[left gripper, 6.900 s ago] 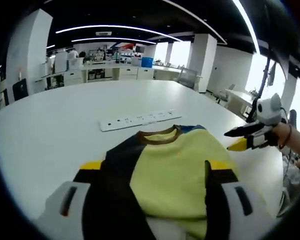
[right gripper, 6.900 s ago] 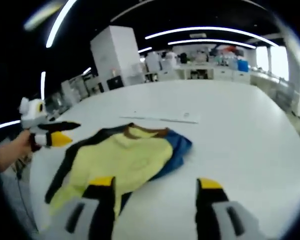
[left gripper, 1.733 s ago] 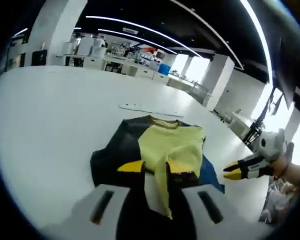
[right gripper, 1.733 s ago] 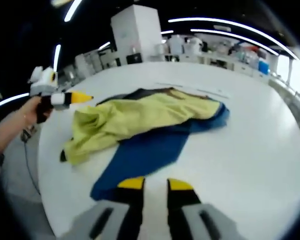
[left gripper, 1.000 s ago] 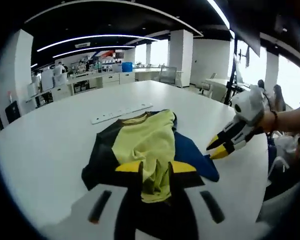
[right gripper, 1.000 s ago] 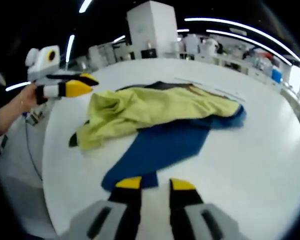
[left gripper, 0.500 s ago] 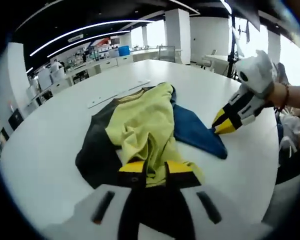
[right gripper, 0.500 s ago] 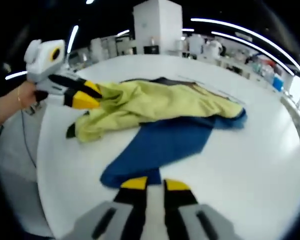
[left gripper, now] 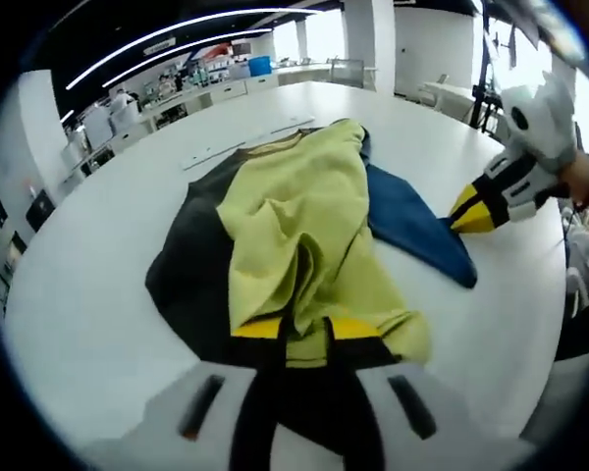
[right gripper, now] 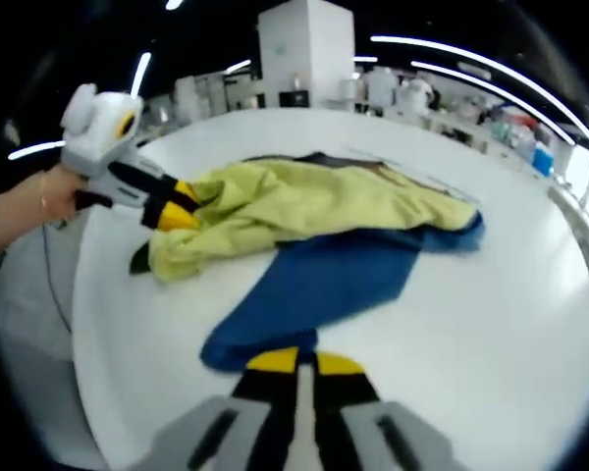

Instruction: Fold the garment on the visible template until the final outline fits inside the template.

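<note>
On the left, the left gripper (right gripper: pixel 177 209) reaches in from the table's edge, held by a hand (right gripper: pixel 29 211) whose arm is cut off by the dark border. Its yellow tips are buried in the bunched yellow fabric, so the tips themselves are hard to make out. From its own camera the jaws stand nearly together with a fold of the garment (left gripper: pixel 294 226) pinched between them, and the cloth drapes over the tips and hides where they meet.

The garment lies spread across the middle of the round white table (left gripper: pixel 88 294): a dark panel on one side, crumpled yellow heaped over the centre, a blue part (right gripper: pixel 324 285) stretching flat toward the near edge in the right gripper view. The brown collar (left gripper: pixel 275 145) at the far end is small and partly hidden under the yellow. Just beyond it a pale flat strip (left gripper: pixel 240 144) lies on the table, too blurred to read. I cannot pick out any template outline under the cloth.

Further right, the right gripper (right gripper: pixel 296 365) sits low at the blue hem. Its jaws are pressed together, and the blue edge seems to end right at them, but whether cloth is caught between them I cannot tell. In the left gripper view it (left gripper: pixel 471 211) comes in slanting downward, tips touching the blue panel's edge, with a wrist behind it cut off
</note>
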`<state>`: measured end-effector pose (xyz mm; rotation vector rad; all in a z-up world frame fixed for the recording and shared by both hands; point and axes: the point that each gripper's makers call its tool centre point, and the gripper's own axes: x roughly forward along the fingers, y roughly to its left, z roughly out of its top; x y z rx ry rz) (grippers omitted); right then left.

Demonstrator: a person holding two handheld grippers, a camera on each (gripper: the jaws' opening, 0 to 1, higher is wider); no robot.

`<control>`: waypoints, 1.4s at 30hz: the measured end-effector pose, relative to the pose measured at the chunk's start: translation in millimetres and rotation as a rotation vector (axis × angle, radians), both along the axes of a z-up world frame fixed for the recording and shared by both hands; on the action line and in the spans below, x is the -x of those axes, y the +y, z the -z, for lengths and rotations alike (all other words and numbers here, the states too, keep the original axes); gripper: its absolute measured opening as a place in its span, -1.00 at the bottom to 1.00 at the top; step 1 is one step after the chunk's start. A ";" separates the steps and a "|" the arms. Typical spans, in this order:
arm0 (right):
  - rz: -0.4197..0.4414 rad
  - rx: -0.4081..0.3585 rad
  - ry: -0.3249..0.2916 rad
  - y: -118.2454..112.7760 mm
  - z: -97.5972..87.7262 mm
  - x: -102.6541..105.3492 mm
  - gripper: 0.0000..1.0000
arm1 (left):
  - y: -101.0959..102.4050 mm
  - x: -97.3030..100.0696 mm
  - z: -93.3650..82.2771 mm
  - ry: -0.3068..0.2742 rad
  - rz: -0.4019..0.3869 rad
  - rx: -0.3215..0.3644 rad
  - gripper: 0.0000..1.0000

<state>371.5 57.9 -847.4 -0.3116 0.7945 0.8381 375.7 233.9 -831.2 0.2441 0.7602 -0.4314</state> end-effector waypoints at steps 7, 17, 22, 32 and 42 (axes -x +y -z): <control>0.005 -0.012 0.010 0.1 0.2 -1.1 -1.00 | 10.4 -2.1 4.5 0.017 -0.038 0.002 -0.85; 0.013 0.001 0.003 -3.5 0.0 -3.0 -1.00 | 6.7 0.7 3.4 0.025 -0.037 0.033 -1.00; 0.035 -0.004 0.004 -11.3 -2.1 -5.2 -1.00 | 5.6 1.7 -10.6 -0.012 -0.027 0.028 -1.00; 0.083 0.009 -0.015 -35.3 -10.6 -14.8 -1.00 | -2.1 -2.4 -45.9 -0.074 -0.055 0.128 -1.00; 0.162 0.048 -0.050 -79.3 -21.5 -30.0 -1.00 | -27.1 3.8 -74.5 -0.119 -0.014 0.187 -1.00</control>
